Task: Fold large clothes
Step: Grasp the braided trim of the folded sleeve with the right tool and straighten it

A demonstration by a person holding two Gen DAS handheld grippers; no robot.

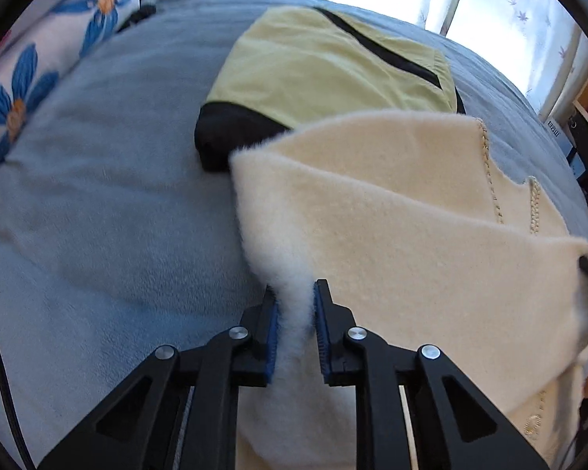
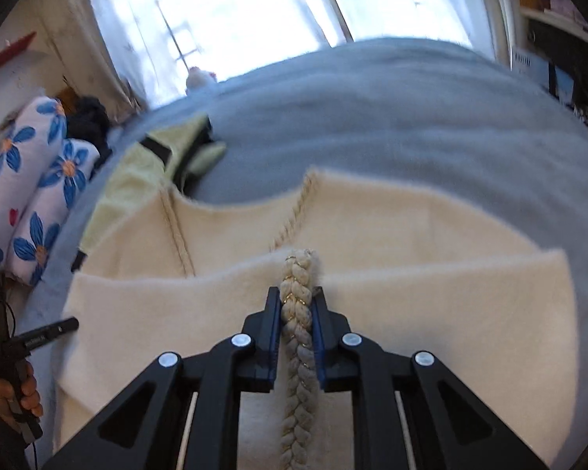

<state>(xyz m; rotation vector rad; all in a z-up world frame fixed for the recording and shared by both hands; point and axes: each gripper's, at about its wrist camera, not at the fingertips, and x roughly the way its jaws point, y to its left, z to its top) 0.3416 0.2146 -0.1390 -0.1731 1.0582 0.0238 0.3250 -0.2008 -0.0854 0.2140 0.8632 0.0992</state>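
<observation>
Fleece (image 1: 411, 203), cream, thick and soft, lies partly folded on the bed (image 1: 98, 215) and should drape limply. Left gripper (image 1: 296, 313) is clamped on its fluffy edge, right gripper (image 2: 296, 313) on the braided trim (image 2: 298, 313); both look like sound holds.

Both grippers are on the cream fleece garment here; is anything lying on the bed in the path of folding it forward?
Yes. A folded yellow-green and black garment lies on the grey bedspread just beyond the cream fleece garment, its near edge tucked under the fleece. The left gripper and right gripper grip unobstructed.
</observation>
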